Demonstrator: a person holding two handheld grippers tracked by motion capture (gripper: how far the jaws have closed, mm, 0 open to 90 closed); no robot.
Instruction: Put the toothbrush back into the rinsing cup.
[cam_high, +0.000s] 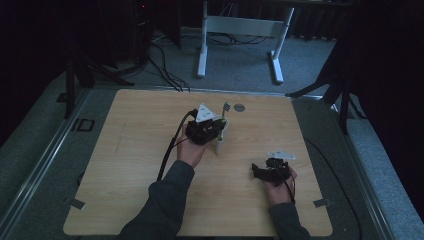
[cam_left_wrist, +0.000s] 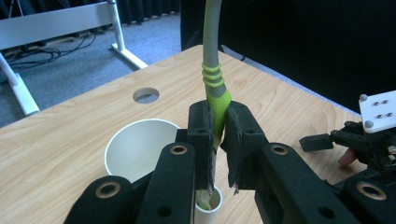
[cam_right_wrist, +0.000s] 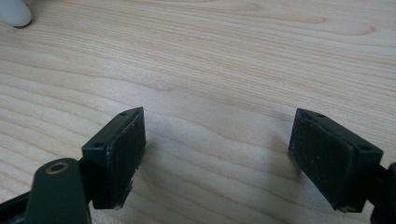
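Tool handle (cam_left_wrist: 215, 93) – lime green grip with grey shaft, three green rings across the grey. Cup (cam_left_wrist: 140, 147) white, small tube (cam_left_wrist: 208, 211) lower centre also white. Left claw (cam_left_wrist: 219, 140) black, right claw (cam_right_wrist: 217, 158) black – table (cam_right_wrist: 233, 56) light wood grain.

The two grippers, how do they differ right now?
The left gripper is shut on a green and grey tool handle, held upright above a white tube beside a paper cup; the right gripper is open and holds nothing. The left is raised at mid-table; the right sits low over bare wood. Both have black padded jaws.
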